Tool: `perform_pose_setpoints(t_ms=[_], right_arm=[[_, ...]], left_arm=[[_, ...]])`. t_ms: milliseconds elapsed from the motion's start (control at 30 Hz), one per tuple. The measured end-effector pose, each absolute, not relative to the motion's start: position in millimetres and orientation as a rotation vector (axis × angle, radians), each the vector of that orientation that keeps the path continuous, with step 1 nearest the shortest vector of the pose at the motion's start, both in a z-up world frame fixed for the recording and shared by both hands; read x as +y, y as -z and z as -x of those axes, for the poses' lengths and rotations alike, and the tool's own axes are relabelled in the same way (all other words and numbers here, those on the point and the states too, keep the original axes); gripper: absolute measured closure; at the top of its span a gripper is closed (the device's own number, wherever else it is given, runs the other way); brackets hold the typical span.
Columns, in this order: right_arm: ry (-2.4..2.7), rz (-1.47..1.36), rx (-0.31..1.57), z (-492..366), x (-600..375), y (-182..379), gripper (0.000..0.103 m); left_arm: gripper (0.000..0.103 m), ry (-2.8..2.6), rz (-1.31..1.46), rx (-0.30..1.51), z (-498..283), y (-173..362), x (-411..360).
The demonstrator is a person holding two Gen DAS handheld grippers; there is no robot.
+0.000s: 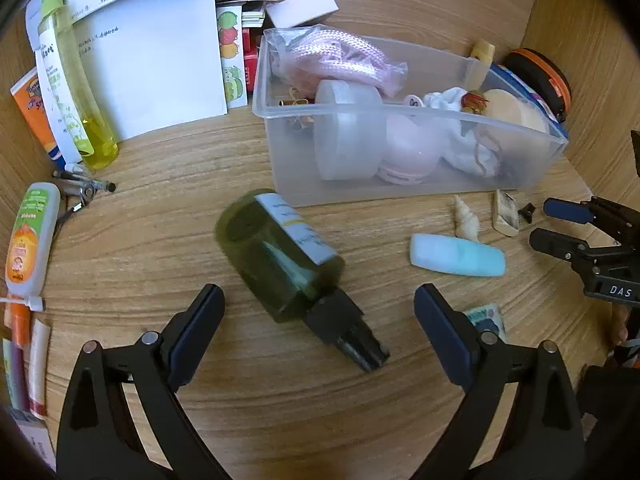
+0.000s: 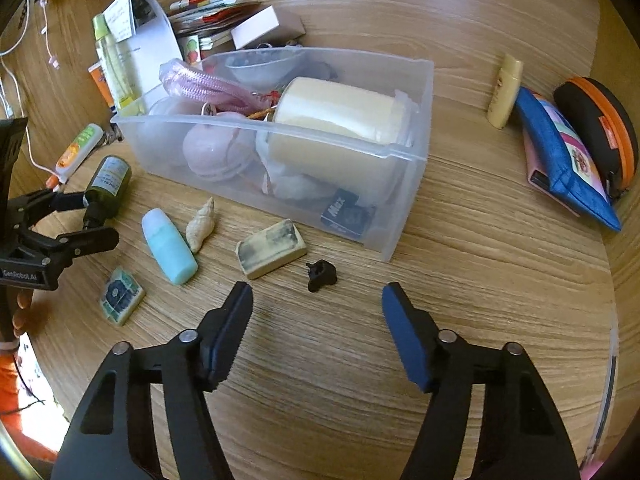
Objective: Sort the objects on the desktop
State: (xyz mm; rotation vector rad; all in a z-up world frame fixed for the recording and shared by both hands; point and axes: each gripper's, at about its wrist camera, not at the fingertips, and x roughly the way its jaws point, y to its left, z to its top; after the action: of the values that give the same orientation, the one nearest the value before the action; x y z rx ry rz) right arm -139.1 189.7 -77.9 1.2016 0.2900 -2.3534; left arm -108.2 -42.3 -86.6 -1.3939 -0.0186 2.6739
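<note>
Two hand-held grippers hang over the wooden tabletop (image 2: 480, 240), both w/ jaws apart & gripping nothing: the left hand-held gripper (image 1: 318, 308) straddles a dark green spray bottle (image 1: 280, 256) lying on its side, pads not touching it, while the right hand-held gripper (image 2: 316, 304) sits just short of a small black clip (image 2: 321, 275). Beyond lie a worn eraser (image 2: 271, 253), a seashell (image 2: 202, 224) & a light blue tube (image 2: 170, 246), then the clear plastic bin (image 2: 404, 208) already packed w/ items
</note>
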Motion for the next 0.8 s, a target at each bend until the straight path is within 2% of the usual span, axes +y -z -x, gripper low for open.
perform_pose_setpoints(t_ms=[333, 400, 500, 667, 800], right_arm=[[2.336, -1.204, 0.3, 145.8, 187.9, 79.5, 0.056], [2.33, -1.215, 0.306, 148.0, 186.9, 80.9, 0.064], [2.324, -1.213, 0.328, 149.3, 183.6, 81.5, 0.068], [2.325, -1.194, 0.36, 148.2, 180.4, 81.5, 0.079], [2.331, -1.189, 0.352, 149.4, 181.8, 81.9, 0.088]], left_arm=[[0.008, -2.707, 1.353, -0.16, 124.9, 80.2, -59.2], [0.018, -2.729, 1.333, -0.137, 124.2, 79.4, -56.0], [0.033, -2.71, 1.347, -0.123, 126.3, 82.9, -51.9], [0.044, -2.738, 1.338, -0.069, 126.2, 86.9, -44.9], [0.062, -2.759, 1.32, -0.035, 126.1, 86.9, -42.1]])
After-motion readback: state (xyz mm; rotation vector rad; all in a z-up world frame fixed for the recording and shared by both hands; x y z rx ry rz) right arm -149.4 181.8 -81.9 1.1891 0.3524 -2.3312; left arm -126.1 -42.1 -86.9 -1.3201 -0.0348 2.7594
